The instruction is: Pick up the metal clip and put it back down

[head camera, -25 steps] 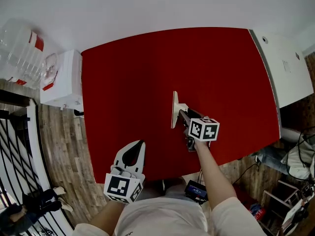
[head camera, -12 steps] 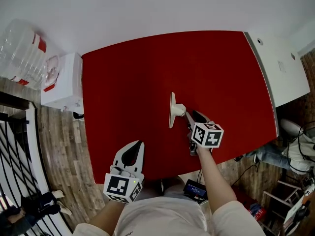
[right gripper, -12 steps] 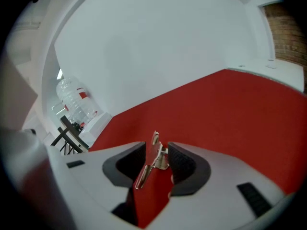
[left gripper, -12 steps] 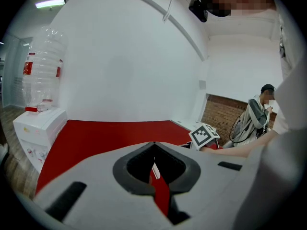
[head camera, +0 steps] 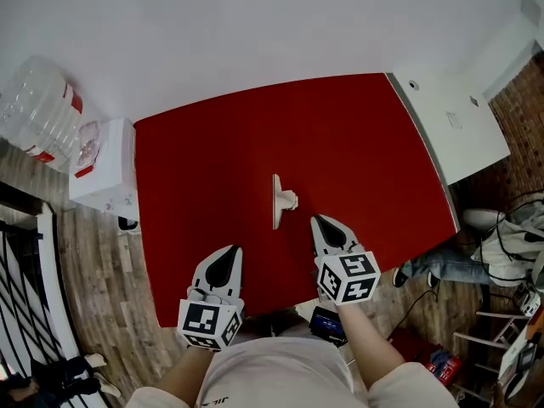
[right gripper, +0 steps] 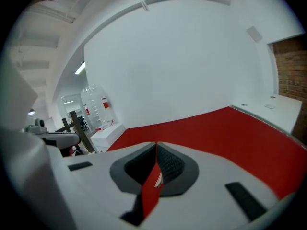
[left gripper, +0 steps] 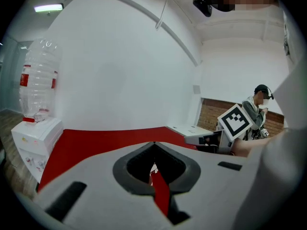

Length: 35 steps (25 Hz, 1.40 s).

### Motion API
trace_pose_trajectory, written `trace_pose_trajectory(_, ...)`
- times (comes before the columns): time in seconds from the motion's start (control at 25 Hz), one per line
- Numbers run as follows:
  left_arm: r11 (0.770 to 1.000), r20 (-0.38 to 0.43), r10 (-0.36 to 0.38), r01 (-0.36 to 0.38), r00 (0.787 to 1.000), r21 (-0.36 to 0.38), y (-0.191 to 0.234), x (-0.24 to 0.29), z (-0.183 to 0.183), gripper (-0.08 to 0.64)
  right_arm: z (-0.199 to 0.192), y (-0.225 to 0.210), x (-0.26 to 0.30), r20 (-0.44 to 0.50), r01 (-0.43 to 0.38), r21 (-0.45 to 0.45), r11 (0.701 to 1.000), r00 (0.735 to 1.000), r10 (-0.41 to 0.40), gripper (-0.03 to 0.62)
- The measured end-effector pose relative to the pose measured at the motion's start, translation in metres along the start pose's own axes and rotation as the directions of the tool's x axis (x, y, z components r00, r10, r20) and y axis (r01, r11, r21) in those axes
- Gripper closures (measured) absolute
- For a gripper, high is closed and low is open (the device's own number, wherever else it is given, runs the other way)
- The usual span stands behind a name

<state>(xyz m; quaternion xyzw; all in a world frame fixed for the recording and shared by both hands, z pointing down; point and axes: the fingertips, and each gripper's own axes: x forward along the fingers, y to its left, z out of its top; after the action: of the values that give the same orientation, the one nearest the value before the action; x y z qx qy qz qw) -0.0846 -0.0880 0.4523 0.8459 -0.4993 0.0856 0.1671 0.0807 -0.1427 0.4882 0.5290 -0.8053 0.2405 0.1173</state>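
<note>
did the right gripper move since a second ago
Yes. The right gripper has pulled back off the metal clip toward the red table's near edge; its jaws have just closed, empty.

Your head view is bright and evenly lit, and the red counter (head camera: 357, 143) shows flat, saturated colour. Its edges bow from the wide lens. Both gripper views fade to black at the corners. In the left one a ceiling lamp (left gripper: 48, 7) glows at upper left, and the left tongs (left gripper: 154, 150) blur close to the lens.
</note>
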Motion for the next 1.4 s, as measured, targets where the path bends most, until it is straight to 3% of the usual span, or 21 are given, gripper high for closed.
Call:
trace_pose_trajectory(0.28,1.0,0.006,0.019,-0.018,1.0,-0.011,-0.013,-0.021,0.003,0.557,-0.005,0.029,-0.057,0.029,0.037,-0.102,0.994,0.999,-0.034,0.588)
trace_pose_trajectory(0.72,1.0,0.01,-0.004,0.004,1.0,0.022,-0.033,-0.028,0.003,0.557,0.001,0.024,-0.081,0.092,0.062,-0.104,0.993,0.994,-0.053,0.588)
trace_pose_trajectory(1.4,1.0,0.033,-0.011,0.011,0.999,0.019,-0.046,-0.031,0.008,0.557,0.0,0.035,-0.089,0.089,0.031,-0.134,0.991,0.996,-0.019,0.589)
